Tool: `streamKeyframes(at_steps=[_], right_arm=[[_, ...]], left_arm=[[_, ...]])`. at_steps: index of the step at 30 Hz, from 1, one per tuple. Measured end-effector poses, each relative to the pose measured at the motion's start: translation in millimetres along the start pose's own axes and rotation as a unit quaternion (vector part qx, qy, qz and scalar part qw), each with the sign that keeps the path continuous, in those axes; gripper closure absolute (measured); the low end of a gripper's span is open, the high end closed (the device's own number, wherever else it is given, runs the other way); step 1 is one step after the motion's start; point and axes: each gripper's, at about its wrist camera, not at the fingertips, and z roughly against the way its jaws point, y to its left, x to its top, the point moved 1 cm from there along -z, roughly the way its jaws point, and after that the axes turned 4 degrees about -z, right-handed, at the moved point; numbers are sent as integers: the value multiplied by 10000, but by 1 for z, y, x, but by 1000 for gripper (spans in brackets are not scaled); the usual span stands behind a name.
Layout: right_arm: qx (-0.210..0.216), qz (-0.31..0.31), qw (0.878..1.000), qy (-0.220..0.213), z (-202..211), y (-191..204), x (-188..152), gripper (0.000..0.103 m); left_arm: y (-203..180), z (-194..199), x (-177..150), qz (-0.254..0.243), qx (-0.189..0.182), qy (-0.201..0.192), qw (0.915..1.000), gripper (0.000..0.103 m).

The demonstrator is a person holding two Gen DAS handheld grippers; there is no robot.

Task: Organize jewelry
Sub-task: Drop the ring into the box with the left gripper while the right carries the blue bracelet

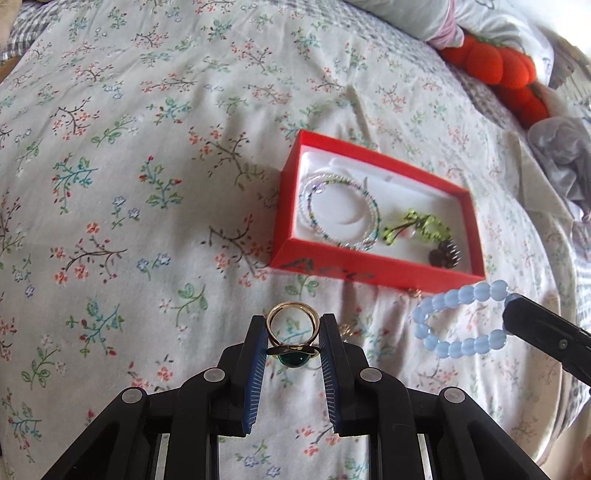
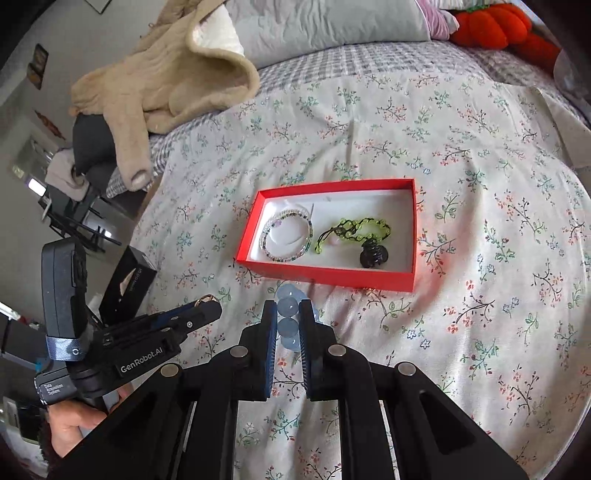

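Observation:
A red box (image 1: 369, 275) (image 2: 317, 275) with a white lining lies open on the floral bedspread. In it are a clear beaded bracelet (image 1: 338, 210) (image 2: 288, 236), a green beaded bracelet (image 1: 417, 225) (image 2: 354, 229) and a dark claw clip (image 1: 443, 253) (image 2: 373, 254). My left gripper (image 1: 293, 332) (image 2: 207, 306) is shut on a gold ring with a green stone (image 1: 291, 332), held above the bed short of the box. My right gripper (image 2: 288, 317) (image 1: 513, 310) is shut on a pale blue bead bracelet (image 1: 458, 319) (image 2: 288, 317), near the box's front edge.
A small gold piece (image 1: 415, 292) (image 2: 369, 292) lies on the bedspread by the box's front wall, another (image 1: 345, 329) nearer my left gripper. A beige garment (image 2: 162, 81), grey pillows (image 2: 332, 22) and an orange plush (image 1: 495, 62) (image 2: 495, 22) lie at the bed's far side.

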Motion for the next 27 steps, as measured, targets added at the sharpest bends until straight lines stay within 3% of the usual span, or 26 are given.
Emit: streamKeyframes(at_steps=[12, 27], right_arm=[[17, -359, 9989, -287, 22, -23, 9, 91], [-133, -532, 9981, -275, 31, -44, 2, 91]], left_arm=[[-28, -16, 26, -157, -313, -548, 9979, 80], [-51, -55, 41, -439, 369, -708, 9958, 80]])
